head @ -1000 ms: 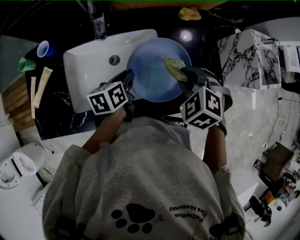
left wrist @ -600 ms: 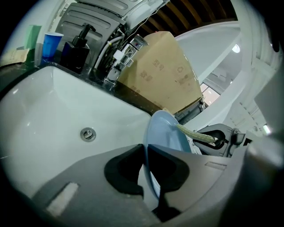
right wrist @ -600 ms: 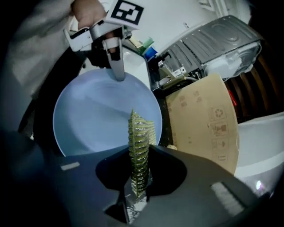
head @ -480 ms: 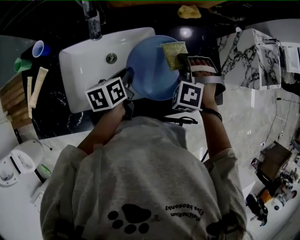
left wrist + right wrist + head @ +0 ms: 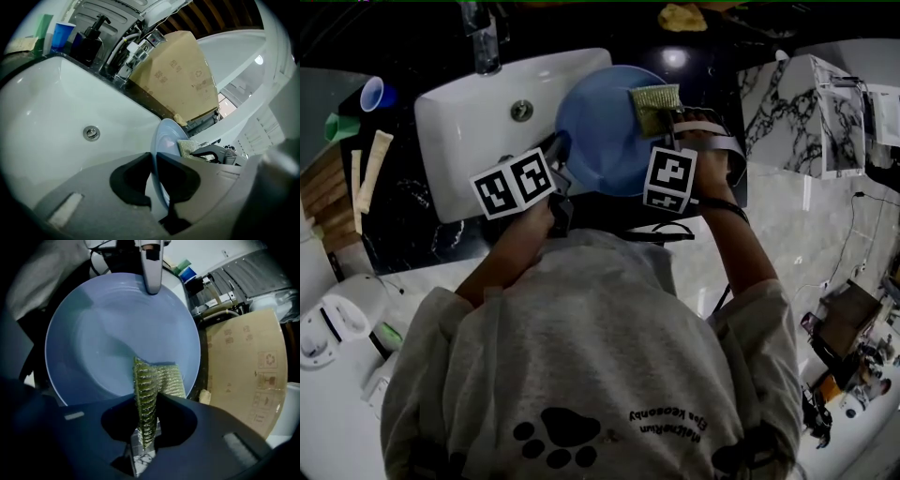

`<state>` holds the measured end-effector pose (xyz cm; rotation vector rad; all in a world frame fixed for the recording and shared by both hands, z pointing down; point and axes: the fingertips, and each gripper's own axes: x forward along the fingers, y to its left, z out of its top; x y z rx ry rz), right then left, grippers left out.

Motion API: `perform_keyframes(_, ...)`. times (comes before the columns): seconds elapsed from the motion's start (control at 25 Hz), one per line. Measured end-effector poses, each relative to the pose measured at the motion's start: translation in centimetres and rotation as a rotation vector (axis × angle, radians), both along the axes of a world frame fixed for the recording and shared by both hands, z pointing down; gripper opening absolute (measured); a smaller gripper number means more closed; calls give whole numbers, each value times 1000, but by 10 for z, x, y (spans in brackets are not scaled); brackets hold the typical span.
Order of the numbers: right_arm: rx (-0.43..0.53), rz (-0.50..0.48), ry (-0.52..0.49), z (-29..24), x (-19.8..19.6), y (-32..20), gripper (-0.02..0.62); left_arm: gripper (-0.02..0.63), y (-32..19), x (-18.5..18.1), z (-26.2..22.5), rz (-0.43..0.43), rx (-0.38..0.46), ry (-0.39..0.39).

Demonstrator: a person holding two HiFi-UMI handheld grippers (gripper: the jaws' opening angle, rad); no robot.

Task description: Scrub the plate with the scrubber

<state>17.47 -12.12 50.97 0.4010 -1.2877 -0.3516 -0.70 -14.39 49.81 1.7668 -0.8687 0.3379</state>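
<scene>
A round blue plate (image 5: 600, 136) is held tilted over the white sink (image 5: 469, 122). My left gripper (image 5: 558, 157) is shut on the plate's near-left rim. In the left gripper view the plate (image 5: 164, 138) shows edge-on between the jaws of the left gripper (image 5: 153, 161). Those jaws have just been opening slightly, with the rim still between them. My right gripper (image 5: 668, 124) is shut on a yellow-green mesh scrubber (image 5: 656, 101), which lies against the plate's right side. In the right gripper view the scrubber (image 5: 157, 378) stands out of the right gripper (image 5: 147, 404) onto the plate (image 5: 103, 333).
A chrome faucet (image 5: 483, 37) stands behind the sink. A blue cup (image 5: 375, 94) and tubes (image 5: 375, 169) lie on the dark counter to the left. A soap dispenser (image 5: 91, 40) and a cardboard box (image 5: 178, 79) stand beyond the basin. Marble panels (image 5: 806, 112) are at the right.
The right gripper has rolled and carried the scrubber from the plate's middle right toward its far right rim. The left gripper and the plate have barely shifted.
</scene>
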Motion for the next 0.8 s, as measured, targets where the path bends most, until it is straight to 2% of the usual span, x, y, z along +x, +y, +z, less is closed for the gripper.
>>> perform_keyframes(0.24, -211, 143, -40, 4, 7, 36, 72, 34, 7, 6, 2, -19, -7, 7)
perform_keyframes(0.56, -507, 258, -221, 2, -26, 102, 72, 34, 9, 6, 2, -29, 0, 8)
perform_keyframes(0.8, -662, 305, -336, -7, -49, 132, 72, 34, 13, 8, 1, -20, 11, -1)
